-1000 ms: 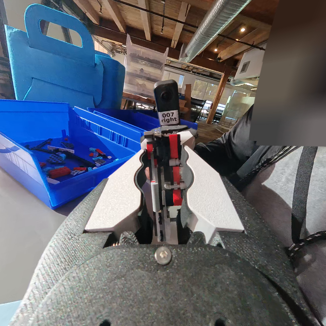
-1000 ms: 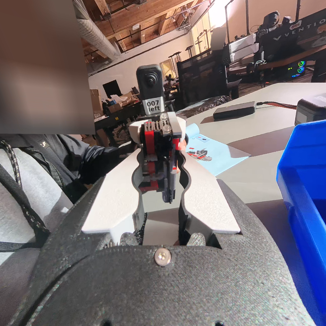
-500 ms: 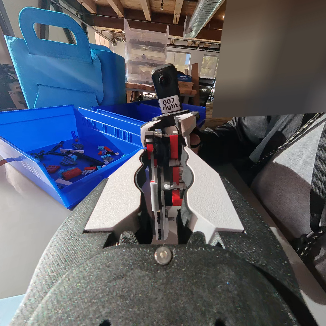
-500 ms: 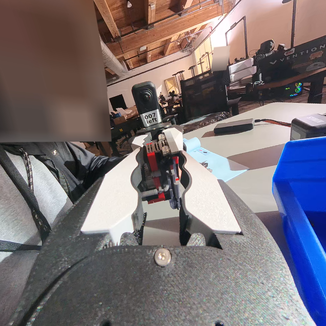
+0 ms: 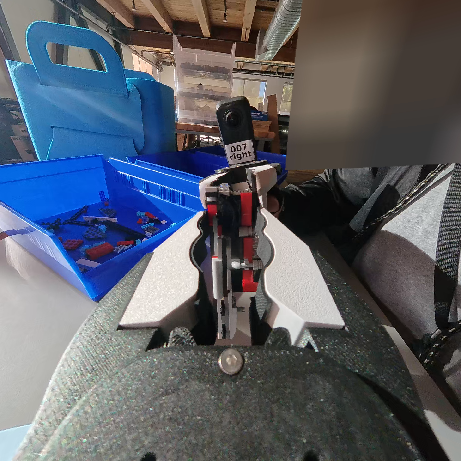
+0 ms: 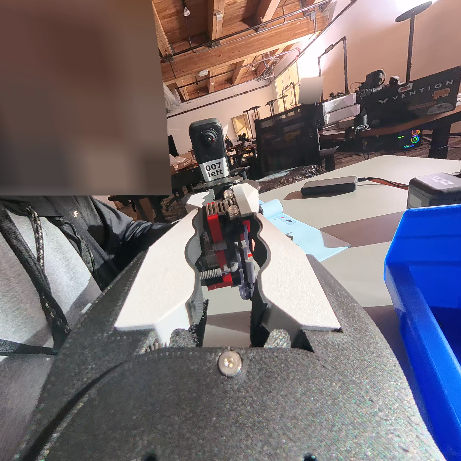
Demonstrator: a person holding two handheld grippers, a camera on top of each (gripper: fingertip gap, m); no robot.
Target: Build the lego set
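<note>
A red, black and grey lego model (image 5: 233,249) is held in the air between both grippers, which face each other. My left gripper (image 5: 230,217) is shut on one end of it. The right gripper (image 5: 249,182) grips the far end, below its black camera. In the right wrist view the model (image 6: 219,249) sits between my right gripper's (image 6: 225,217) white fingers (image 6: 164,269), with the left gripper (image 6: 224,199) shut on its far end. Clear round studs show at that end. Loose lego pieces (image 5: 99,249) lie in a blue bin (image 5: 50,184).
A blue felt bag (image 5: 82,112) stands behind the bin, with a second blue bin (image 5: 189,162) beside it. A light blue instruction booklet (image 6: 314,237), a flat black device (image 6: 329,185) and a dark box (image 6: 434,192) lie on the grey table (image 6: 374,274). A person's torso (image 6: 50,249) is close by.
Both grippers stay shut on the model. The pair has tilted and swung slightly, so the model sits lower between the right gripper's fingers and the background has shifted.
</note>
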